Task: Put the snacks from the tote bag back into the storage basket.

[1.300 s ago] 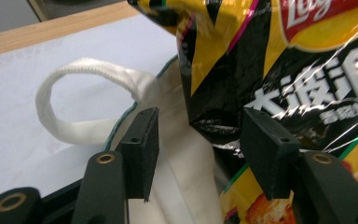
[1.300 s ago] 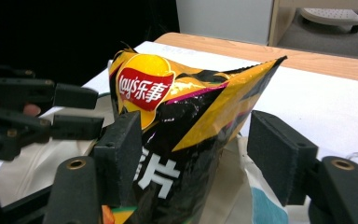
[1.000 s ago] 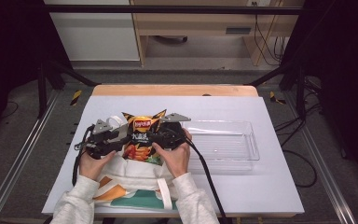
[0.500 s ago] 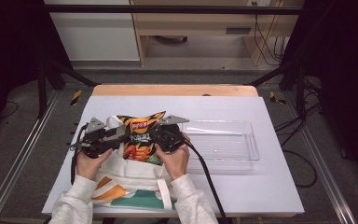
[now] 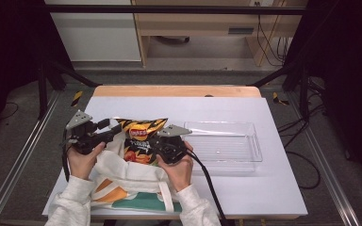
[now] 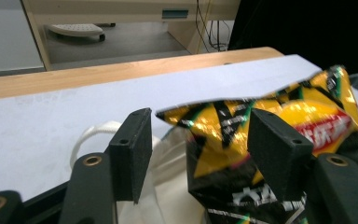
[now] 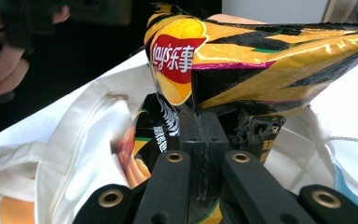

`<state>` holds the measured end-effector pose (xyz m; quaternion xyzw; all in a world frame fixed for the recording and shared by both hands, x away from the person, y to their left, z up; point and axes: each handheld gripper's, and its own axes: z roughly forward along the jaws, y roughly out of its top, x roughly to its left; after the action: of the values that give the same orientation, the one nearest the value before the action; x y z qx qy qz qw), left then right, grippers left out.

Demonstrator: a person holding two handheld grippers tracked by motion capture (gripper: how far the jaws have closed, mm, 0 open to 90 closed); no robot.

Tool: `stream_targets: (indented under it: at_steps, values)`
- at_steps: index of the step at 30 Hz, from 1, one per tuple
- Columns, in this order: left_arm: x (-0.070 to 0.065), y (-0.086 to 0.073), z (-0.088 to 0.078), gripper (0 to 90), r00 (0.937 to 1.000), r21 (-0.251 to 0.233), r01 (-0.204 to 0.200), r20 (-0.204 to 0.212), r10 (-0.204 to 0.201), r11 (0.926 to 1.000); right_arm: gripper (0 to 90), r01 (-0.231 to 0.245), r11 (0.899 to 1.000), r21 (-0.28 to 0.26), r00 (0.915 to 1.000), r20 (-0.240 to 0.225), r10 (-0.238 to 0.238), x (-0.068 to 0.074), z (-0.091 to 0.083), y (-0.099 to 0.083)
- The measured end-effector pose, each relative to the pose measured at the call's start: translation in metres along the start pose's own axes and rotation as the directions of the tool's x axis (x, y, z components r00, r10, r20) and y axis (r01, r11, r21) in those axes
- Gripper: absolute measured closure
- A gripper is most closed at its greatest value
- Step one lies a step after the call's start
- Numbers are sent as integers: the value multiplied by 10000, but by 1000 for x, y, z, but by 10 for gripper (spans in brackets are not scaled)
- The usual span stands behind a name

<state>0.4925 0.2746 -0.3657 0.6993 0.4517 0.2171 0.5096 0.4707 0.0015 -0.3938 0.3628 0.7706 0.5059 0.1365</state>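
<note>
Chip bag (image 5: 141, 141) in tote bag (image 5: 122, 176)

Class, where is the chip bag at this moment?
In the high view the chip bag stands left of centre, rising from the tote between the two grippers, left of the clear tray.

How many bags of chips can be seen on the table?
1. The chip bag sticks out of the white tote bag, left of the clear tray. More bags may be hidden inside the tote.
</note>
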Motion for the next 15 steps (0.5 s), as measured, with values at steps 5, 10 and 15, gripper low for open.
stream_targets:
  at_steps: [5,10,15]
  values:
    - [-2,7,11,348,9998,138,-66,181,64,9999,900,330,9995,-13,9994,-36,-330,5,-3,-2]
    - [-5,3,22,325,9989,617,-157,458,129,9980,900,430,9991,-30,9990,-102,-430,6,-5,-6]
    - [-2,-1,26,316,9966,687,27,819,-83,9976,900,379,9993,13,9992,-111,-378,4,-6,-8]
